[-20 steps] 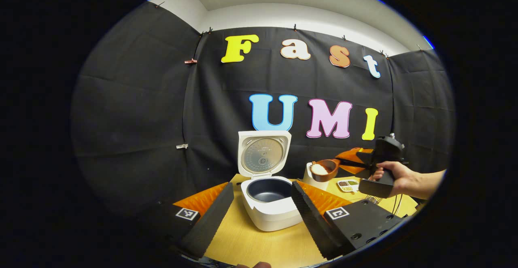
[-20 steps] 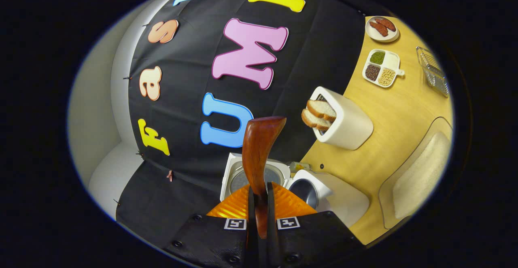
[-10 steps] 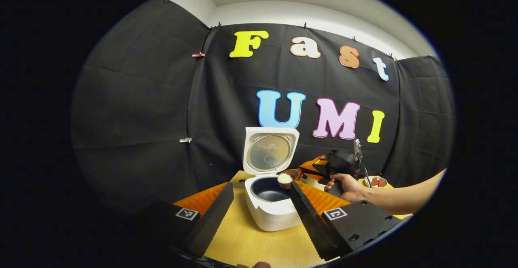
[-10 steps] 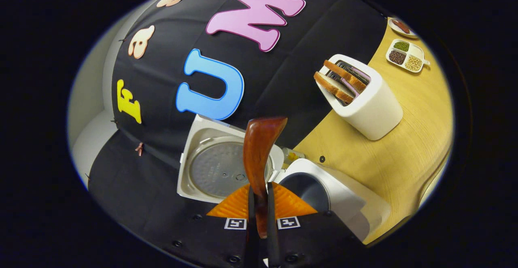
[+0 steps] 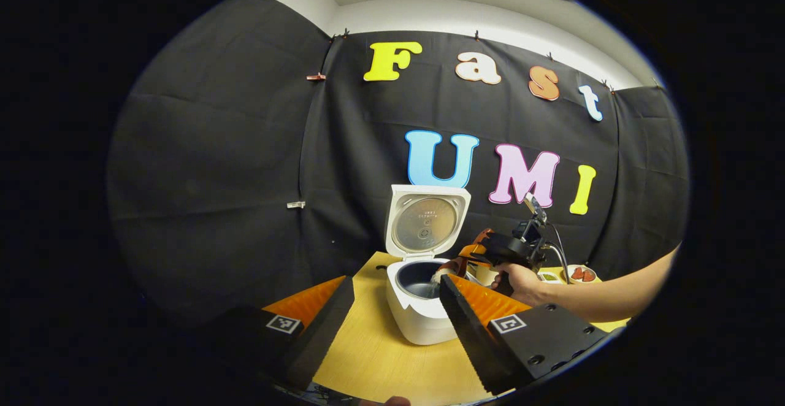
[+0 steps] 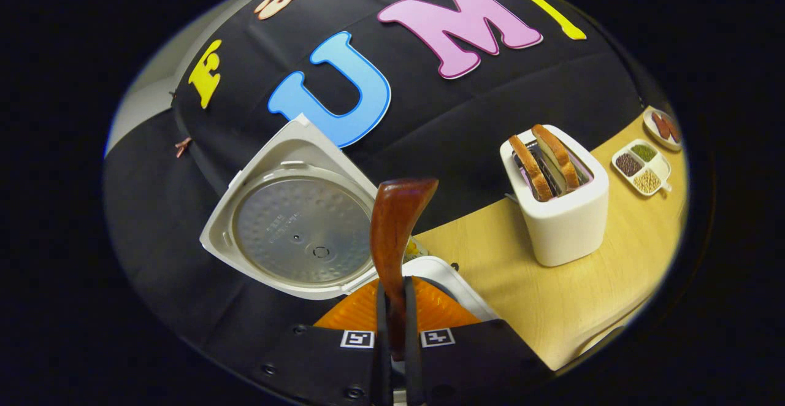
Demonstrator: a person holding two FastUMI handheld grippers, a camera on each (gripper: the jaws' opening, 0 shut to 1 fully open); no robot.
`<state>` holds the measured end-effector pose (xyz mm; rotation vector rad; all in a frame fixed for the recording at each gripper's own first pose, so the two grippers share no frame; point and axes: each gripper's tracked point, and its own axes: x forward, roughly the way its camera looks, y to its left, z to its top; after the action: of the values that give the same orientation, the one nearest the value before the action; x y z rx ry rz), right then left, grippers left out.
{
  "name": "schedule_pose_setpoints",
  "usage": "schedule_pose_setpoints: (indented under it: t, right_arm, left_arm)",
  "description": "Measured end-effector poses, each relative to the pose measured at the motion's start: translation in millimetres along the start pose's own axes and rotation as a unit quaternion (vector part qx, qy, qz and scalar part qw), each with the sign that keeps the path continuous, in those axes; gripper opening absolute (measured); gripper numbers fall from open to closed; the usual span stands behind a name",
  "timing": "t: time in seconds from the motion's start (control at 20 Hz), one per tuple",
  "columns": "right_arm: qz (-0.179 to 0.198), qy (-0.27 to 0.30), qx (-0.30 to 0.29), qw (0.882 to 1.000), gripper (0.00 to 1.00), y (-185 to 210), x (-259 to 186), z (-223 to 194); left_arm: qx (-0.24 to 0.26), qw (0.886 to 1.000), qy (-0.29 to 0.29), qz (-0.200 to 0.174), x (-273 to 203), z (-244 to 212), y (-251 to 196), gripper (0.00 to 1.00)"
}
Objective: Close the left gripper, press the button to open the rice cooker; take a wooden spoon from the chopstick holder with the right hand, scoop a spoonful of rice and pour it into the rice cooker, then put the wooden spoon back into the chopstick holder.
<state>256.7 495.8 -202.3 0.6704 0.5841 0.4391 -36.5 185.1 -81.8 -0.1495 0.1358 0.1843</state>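
Your left gripper [image 5: 392, 320] sits wide open, holding nothing, just in front of the rice cooker [image 5: 422, 308]. Cooker lid up. Your right gripper [image 6: 392, 338] clamps the wooden spoon [image 6: 392, 234] over the cooker's pot, toaster [image 6: 561, 210] right of it on the desk [image 6: 552, 308].

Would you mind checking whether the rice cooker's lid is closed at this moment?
No, the lid stands raised behind the rice cooker, so its round metal inner plate and the dark inner pot are exposed.
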Motion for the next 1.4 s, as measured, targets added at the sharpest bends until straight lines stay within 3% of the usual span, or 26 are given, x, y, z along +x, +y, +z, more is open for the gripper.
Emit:
schedule_pose_setpoints:
  t: [0.25,0.4,0.6,0.85,1.0,1.2,1.4]
  right_arm:
    - [0.004,-0.005,-0.122,0.993,0.12,18.3,4.3,0.4]
    - [0.027,-0.008,-0.235,0.972,0.12,42.4,0.5,-8.2]
    - [0.077,-0.019,-0.386,0.919,0.13,86.7,-15.1,-26.6]
    - [0.119,-0.032,-0.567,0.814,0.12,113.0,-27.0,-52.1]
    - [0.131,-0.046,-0.614,0.777,0.13,116.2,-39.3,-64.3]
    - [0.134,-0.04,-0.627,0.766,0.12,116.9,-39.8,-65.2]
    - [0.126,-0.039,-0.624,0.77,0.13,117.3,-40.5,-65.5]
  left_arm:
    - [-0.002,1.0,0.003,0.01,-8.4,-3.8,6.0,0.96]
    - [-0.004,1.0,0.002,0.016,-13.9,-4.2,10.0,0.96]
    - [-0.01,1.0,0.003,0.024,-19.3,-6.9,14.3,0.97]
    - [-0.006,1.0,-0.001,0.027,-28.2,-6.0,16.3,0.97]
    - [-0.006,1.0,-0.003,0.026,-31.9,-5.2,17.6,1.0]
    - [-0.007,1.0,-0.004,0.022,-38.2,-6.0,16.1,0.96]
    - [-0.006,1.0,-0.004,0.018,-43.7,-6.8,15.4,0.96]
